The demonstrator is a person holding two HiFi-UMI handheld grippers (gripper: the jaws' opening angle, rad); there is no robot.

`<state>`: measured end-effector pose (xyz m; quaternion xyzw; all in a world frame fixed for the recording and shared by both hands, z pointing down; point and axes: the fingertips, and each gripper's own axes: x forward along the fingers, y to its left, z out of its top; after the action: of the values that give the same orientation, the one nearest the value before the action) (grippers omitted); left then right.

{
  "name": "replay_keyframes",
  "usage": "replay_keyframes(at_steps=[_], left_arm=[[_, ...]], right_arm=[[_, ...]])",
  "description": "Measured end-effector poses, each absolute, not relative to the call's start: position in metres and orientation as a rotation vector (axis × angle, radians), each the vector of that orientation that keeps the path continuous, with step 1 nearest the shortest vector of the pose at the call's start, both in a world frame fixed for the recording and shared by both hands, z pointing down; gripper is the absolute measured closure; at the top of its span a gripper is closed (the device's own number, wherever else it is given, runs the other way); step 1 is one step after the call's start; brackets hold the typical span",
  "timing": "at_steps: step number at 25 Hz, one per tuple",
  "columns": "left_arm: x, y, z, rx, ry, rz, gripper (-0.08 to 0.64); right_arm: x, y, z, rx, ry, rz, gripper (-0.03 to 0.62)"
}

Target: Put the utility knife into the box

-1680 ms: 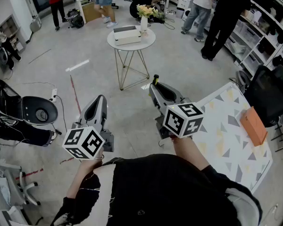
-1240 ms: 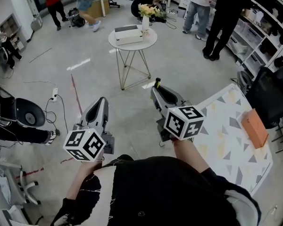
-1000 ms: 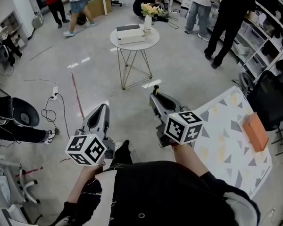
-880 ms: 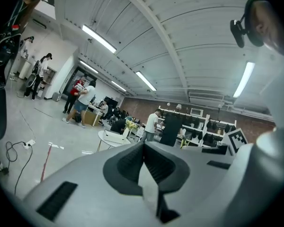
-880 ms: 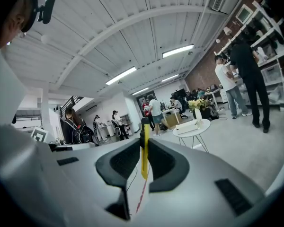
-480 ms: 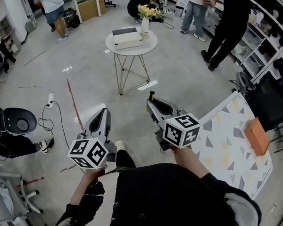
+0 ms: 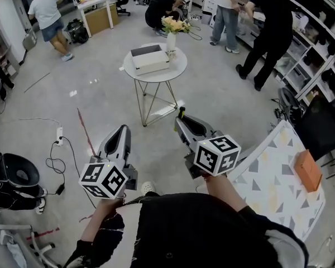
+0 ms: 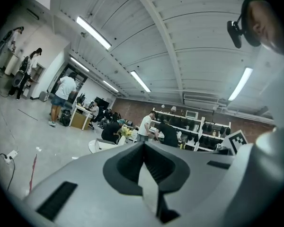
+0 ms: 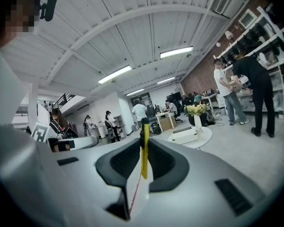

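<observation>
Right gripper (image 7: 182,119) is clamped on the yellow utility knife (image 9: 144,148), which stands upright between its jaws, above the floor. Left gripper (image 7: 121,132) has its jaws pressed together, nothing between them. Well ahead, the open white box (image 7: 149,58) sits on a round white surface (image 7: 177,71) beside a vase of flowers (image 7: 171,31).

Place: an open-plan office or lab with workshop fittings.
Floor: bare polished grey concrete (image 7: 100,94), with a power strip (image 7: 59,133) and its cable lying on it.
Storage: open shelves (image 7: 318,21) stacked with bins along 1 side.
Furniture: a desk (image 7: 95,7) and a black swivel chair (image 7: 17,177).
Ceiling: white and ribbed, with long strip lights (image 8: 92,32).
Wall: brick (image 9: 203,79) at the far end.
People: several (image 7: 47,15) standing or crouching at the desks and shelves.
</observation>
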<state>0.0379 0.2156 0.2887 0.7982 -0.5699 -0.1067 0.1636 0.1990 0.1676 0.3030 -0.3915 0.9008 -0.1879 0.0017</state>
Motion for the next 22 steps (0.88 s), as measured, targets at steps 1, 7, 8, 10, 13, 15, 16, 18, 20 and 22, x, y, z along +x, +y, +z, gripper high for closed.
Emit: replay_keyframes(at_steps=[1,7,8,10,13,15,16,18,20,22], left_arm=[[0.034,0.208,0.288,2.28,-1.622,-0.303,0.549],[0.009,0.171,0.286,2.286,-1.598,-0.309,0.549],[0.004,0.166,0.285,2.287,-1.596,-0.311,0.549],[-0.005,0.156,0.284,2.293,-1.59,-0.313,0.549],[-0.016,0.142,0.283,2.309,-1.579,-0.314,0.549],[-0.023,0.133,0.282,2.322,-1.57,-0.314,0.549],[-0.026,0.129,0.281,2.329,-1.566,-0.312,0.549],[-0.033,0.121,0.281,2.338,-1.56,-0.308,0.549],[-0.04,0.115,0.281,2.339,-1.557,-0.308,0.549],[-0.047,0.109,0.28,2.341,-1.555,-0.314,0.549]], right_arm=[[0.196,0.161,0.303,-1.238,2.819,-0.591,0.535],[0.177,0.124,0.3,-1.269,2.776,-0.604,0.535],[0.173,0.119,0.298,-1.274,2.77,-0.599,0.535],[0.166,0.11,0.296,-1.284,2.761,-0.59,0.535],[0.156,0.097,0.295,-1.303,2.749,-0.578,0.535],[0.15,0.089,0.295,-1.315,2.743,-0.575,0.535],[0.147,0.085,0.295,-1.319,2.74,-0.572,0.535],[0.14,0.078,0.294,-1.325,2.736,-0.566,0.535],[0.133,0.072,0.294,-1.327,2.735,-0.566,0.535],[0.126,0.067,0.292,-1.326,2.731,-0.566,0.535]])
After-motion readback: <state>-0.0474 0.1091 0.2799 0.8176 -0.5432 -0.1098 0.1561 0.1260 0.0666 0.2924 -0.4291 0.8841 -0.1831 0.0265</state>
